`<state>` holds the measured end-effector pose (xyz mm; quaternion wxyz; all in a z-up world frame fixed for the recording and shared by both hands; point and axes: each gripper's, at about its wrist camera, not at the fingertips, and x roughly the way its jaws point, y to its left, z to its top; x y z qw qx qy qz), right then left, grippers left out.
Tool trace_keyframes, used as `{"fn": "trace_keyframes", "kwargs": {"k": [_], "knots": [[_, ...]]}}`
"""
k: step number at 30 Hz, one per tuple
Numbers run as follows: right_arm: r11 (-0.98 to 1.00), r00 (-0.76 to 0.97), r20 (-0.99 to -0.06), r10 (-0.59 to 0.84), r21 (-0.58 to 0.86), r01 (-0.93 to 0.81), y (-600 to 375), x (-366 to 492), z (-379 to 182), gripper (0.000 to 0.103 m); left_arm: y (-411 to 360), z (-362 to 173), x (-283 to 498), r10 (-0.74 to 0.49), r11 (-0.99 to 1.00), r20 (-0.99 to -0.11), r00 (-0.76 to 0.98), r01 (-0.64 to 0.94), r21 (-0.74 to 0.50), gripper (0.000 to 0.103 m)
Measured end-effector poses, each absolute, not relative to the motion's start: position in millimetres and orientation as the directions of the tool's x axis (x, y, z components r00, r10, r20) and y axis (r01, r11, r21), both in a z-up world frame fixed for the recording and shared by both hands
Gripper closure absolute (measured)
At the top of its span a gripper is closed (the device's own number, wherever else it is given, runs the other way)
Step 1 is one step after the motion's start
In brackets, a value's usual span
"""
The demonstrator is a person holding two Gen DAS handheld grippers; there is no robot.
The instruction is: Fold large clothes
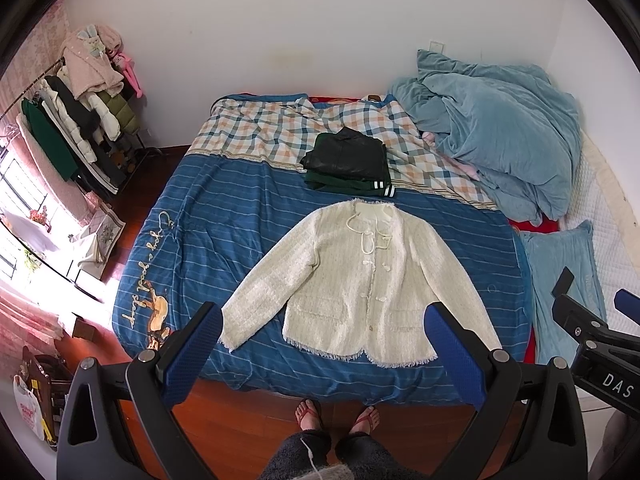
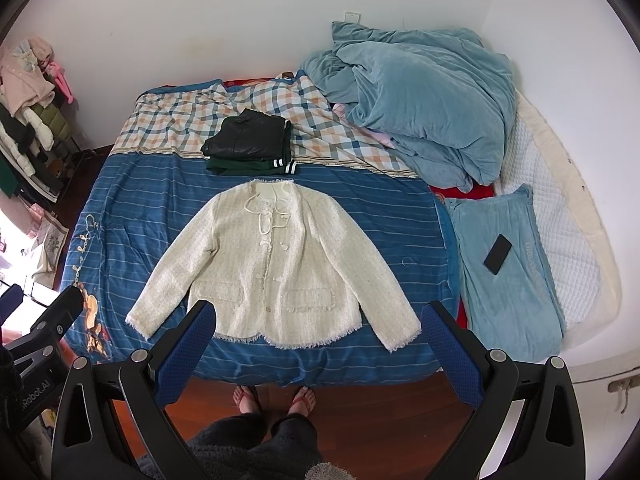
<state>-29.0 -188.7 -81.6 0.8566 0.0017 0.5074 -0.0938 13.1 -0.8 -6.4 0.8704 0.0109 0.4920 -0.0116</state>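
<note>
A cream tweed jacket [image 1: 352, 276] lies flat and face up on the blue striped bedspread [image 1: 224, 216], sleeves spread out to both sides, hem toward me. It also shows in the right wrist view [image 2: 276, 264]. My left gripper [image 1: 324, 344] is open and empty, held above the bed's near edge over the jacket's hem. My right gripper [image 2: 318, 340] is open and empty too, at the same height above the hem. The right gripper also shows at the right edge of the left wrist view [image 1: 592, 328].
A folded stack of dark clothes [image 1: 348, 160] sits behind the jacket's collar. A crumpled light blue duvet [image 2: 420, 100] fills the bed's far right. A phone [image 2: 498, 254] lies on a blue pillow [image 2: 508, 272]. A clothes rack [image 1: 80, 112] stands left. My feet [image 2: 276, 400] are on the wooden floor.
</note>
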Motion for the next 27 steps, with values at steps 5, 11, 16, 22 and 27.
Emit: {"fn": "trace_keyframes", "kwargs": {"k": [5,11,16,22,27], "knots": [[0.983,0.468,-0.869,-0.158,-0.092,0.161,-188,-29,-81,0.0,0,-7,11,-0.008,0.999,-0.856,0.517,0.031,0.009,0.0],[0.983,0.468,-0.87,-0.157,-0.091,0.162,-186,-28,-81,0.0,-1,-6,12,-0.008,0.999,-0.854,0.52,0.031,0.009,0.0],[0.983,0.466,-0.871,-0.157,-0.091,0.161,-186,-27,-80,0.0,-2,-6,12,-0.01,0.999,-0.855,0.519,0.032,0.008,0.0],[0.982,0.455,-0.878,-0.152,-0.08,0.173,-183,-27,-84,0.0,1,-7,20,-0.024,0.999,-0.858,0.513,0.046,0.0,0.0],[0.973,0.476,-0.875,-0.094,0.021,0.229,-195,-16,-106,0.0,10,-21,38,0.001,0.999,-0.839,0.543,0.042,0.028,0.0]]}}
